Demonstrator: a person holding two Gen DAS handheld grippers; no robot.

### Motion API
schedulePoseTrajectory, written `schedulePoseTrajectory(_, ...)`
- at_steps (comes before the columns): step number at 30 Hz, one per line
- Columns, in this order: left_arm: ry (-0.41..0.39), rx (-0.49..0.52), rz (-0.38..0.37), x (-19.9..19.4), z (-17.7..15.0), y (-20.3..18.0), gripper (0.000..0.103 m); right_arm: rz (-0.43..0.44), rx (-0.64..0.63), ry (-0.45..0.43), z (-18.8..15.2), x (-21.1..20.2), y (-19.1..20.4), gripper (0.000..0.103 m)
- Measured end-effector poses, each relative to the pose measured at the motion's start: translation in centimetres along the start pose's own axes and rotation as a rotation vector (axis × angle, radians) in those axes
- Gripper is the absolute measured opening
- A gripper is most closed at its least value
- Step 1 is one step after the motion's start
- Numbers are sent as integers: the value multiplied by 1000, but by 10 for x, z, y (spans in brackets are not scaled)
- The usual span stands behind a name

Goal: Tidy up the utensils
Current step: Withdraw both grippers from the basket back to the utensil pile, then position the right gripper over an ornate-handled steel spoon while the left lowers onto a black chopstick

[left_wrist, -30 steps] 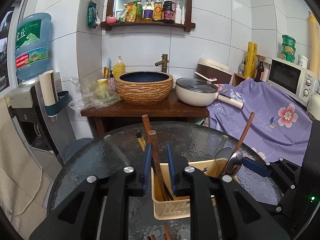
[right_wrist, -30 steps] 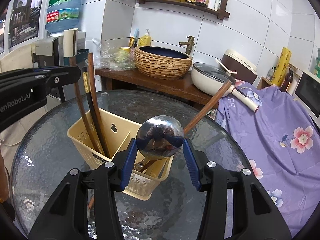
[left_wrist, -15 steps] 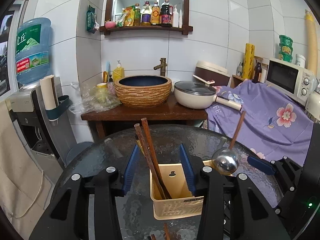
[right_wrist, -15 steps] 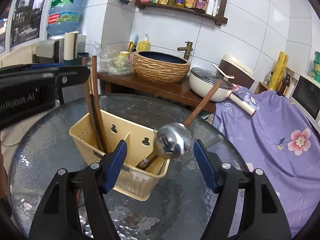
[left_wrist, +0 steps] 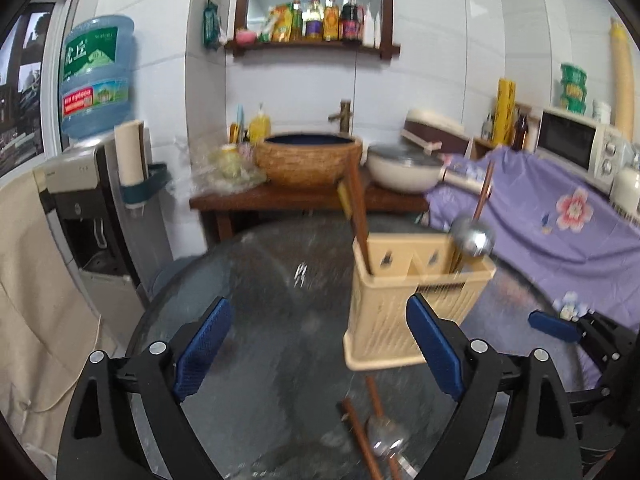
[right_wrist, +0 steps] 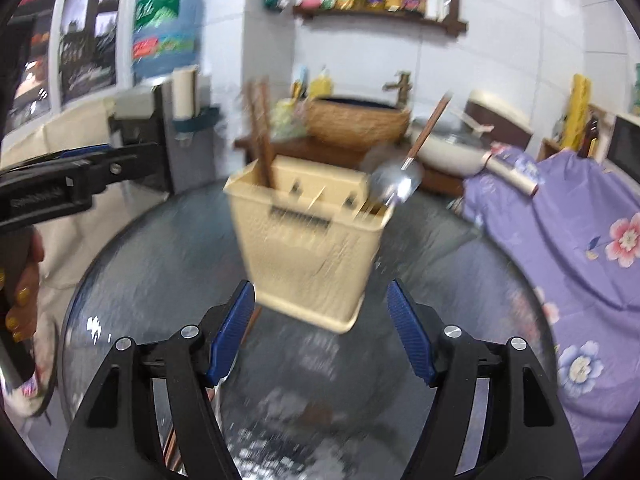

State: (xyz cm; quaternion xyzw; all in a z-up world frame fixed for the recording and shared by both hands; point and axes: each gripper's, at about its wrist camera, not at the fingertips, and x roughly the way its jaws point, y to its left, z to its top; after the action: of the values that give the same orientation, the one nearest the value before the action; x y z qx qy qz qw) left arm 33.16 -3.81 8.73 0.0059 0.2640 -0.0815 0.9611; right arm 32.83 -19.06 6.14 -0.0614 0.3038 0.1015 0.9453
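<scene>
A beige utensil holder [left_wrist: 416, 304] [right_wrist: 308, 248] stands on the round glass table [left_wrist: 260, 288]. Brown chopsticks [left_wrist: 358, 216] [right_wrist: 260, 136] lean in its left compartment. A steel spoon with a wooden handle [left_wrist: 472, 236] [right_wrist: 396, 186] leans in its right one. My left gripper [left_wrist: 316, 320] hangs short of the holder, its jaws opening with nothing between them. My right gripper [right_wrist: 320, 312] is open and empty, also short of the holder. Another spoon and a brown stick [left_wrist: 384, 436] lie on the glass close to the left gripper.
Behind the table, a wooden stand [left_wrist: 304, 200] carries a woven basin and a white pan [left_wrist: 404, 170]. A purple flowered cloth [left_wrist: 560, 216] lies to the right, a water dispenser [left_wrist: 92, 184] to the left. A hand [right_wrist: 20, 292] holds the left gripper.
Both grippers opened and drew back from the holder. The chopsticks left the left jaws and the spoon left the right jaws; both now stand free in the holder.
</scene>
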Motion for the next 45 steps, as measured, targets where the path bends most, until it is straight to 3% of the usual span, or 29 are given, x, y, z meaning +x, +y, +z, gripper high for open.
schedulePoseTrajectory(3, 93, -7, 15, 18, -29, 10, 84, 23, -37, 60, -21, 14, 15, 69)
schedulePoseTrajectory(8, 224, -3, 34, 46, -68, 23, 63, 80, -59, 152, -46, 37, 37, 69)
schedulePoseTrajectory(16, 329, 23, 27, 63, -101, 25, 51, 103, -141, 260, -62, 68, 70, 69)
schedulePoseTrajectory(25, 380, 51, -16, 72, -109, 15, 46, 75, -160, 328, -67, 92, 80, 68)
schedulePoseTrajectory(45, 400, 17, -85, 98, -105, 1, 46, 110, -34, 340, -66, 106, 61, 68)
